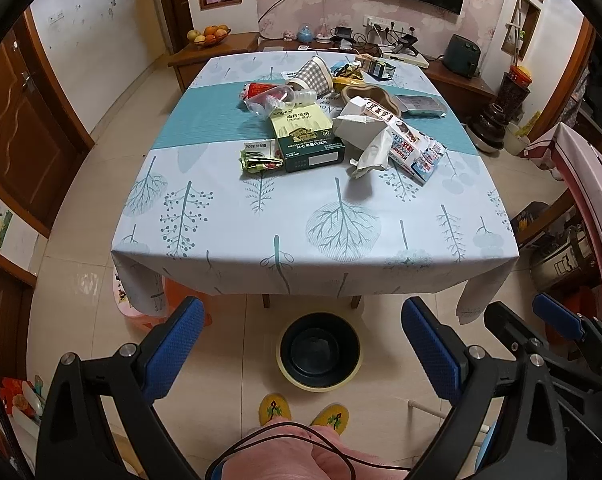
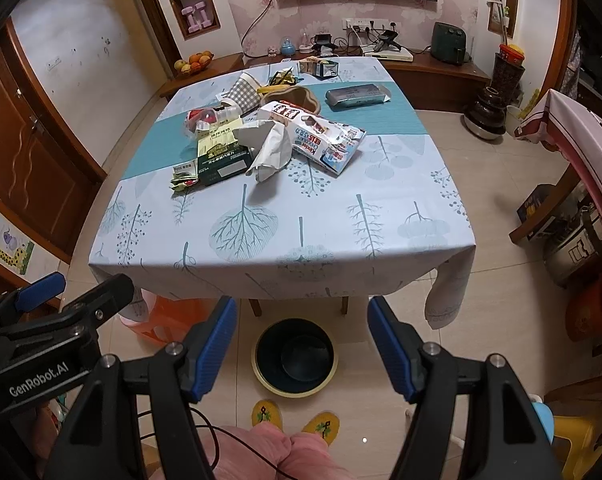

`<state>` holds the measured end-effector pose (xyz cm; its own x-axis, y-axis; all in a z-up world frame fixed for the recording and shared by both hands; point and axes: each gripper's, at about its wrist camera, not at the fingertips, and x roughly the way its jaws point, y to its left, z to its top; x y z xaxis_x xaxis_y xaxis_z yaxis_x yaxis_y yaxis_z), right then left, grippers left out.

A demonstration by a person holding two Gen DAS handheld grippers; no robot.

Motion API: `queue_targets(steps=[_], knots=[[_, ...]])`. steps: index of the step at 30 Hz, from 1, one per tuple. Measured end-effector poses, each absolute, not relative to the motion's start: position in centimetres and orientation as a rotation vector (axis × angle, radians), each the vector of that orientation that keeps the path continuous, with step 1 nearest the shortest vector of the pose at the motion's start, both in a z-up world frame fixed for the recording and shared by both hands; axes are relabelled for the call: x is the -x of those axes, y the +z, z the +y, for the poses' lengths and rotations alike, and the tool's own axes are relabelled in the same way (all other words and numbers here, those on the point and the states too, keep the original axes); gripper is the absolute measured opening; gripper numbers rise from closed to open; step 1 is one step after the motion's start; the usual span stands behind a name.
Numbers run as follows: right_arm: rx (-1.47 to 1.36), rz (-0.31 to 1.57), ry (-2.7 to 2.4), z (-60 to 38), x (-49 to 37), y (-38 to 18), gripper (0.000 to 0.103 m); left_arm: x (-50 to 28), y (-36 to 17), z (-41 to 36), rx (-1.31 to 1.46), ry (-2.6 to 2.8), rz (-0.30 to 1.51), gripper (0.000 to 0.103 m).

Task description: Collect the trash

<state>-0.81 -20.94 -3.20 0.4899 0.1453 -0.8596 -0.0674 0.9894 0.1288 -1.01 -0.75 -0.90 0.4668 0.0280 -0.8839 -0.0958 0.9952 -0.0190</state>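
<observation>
Near half of tablecloth (image 1: pixel 261 224) bare and passable, trash pile (image 1: pixel 325 124) crowding the far middle, bin (image 2: pixel 295 356) open below table edge.

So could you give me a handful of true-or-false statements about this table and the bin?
1. The bin stands on the floor in front of the table. True.
2. Both sets of jaws are holding wrappers. False: the left gripper and right gripper are open with nothing between them.
3. The checked cup lies on its side. True.
4. The trash is piled at the table's near edge. False: it sits toward the middle and far side.
5. The green box is in the bin. False: it lies on the table.
</observation>
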Motion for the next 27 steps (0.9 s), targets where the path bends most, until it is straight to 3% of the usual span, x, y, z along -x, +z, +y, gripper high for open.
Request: queue_targets(steps=[27], knots=[[-0.108,1.0,0.139,-22.1,-1.2,-2.1,0.068,-1.2,0.5,-0.8,0.078,0.117,1.042,0.098]])
